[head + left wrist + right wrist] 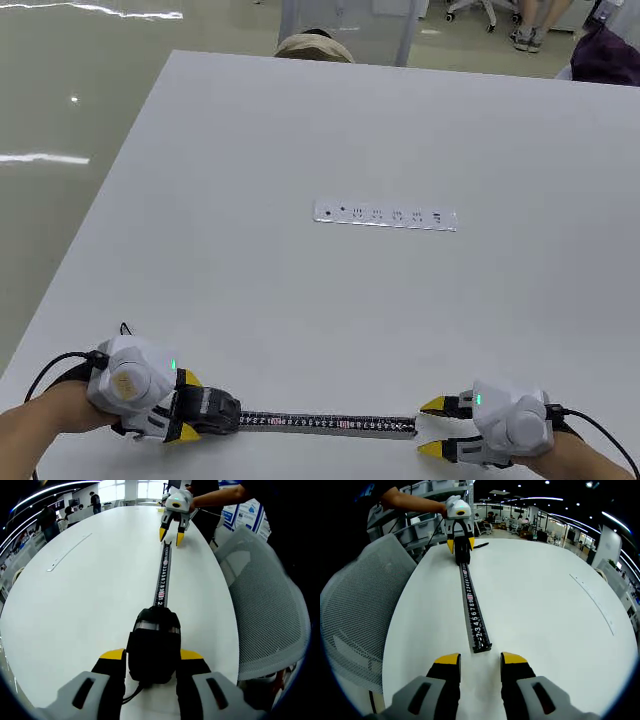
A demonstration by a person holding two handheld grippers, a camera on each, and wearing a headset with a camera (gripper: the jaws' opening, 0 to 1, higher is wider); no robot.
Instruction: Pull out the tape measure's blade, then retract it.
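White bench [300, 150] carries all. Mesh chair [265, 595] seen beside bench. White socket strip [385, 215] laid mid-bench. Drawn out flat along near edge: blade [325, 423], digits 2–9 read near free end. Black case [152, 640] clamped in left tongs [152, 654]. Held apart: right tongs [480, 658], just short of blade end.

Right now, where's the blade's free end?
In the head view, lower right, the blade's free end lies on the table just short of the open right gripper, apart from its jaws.
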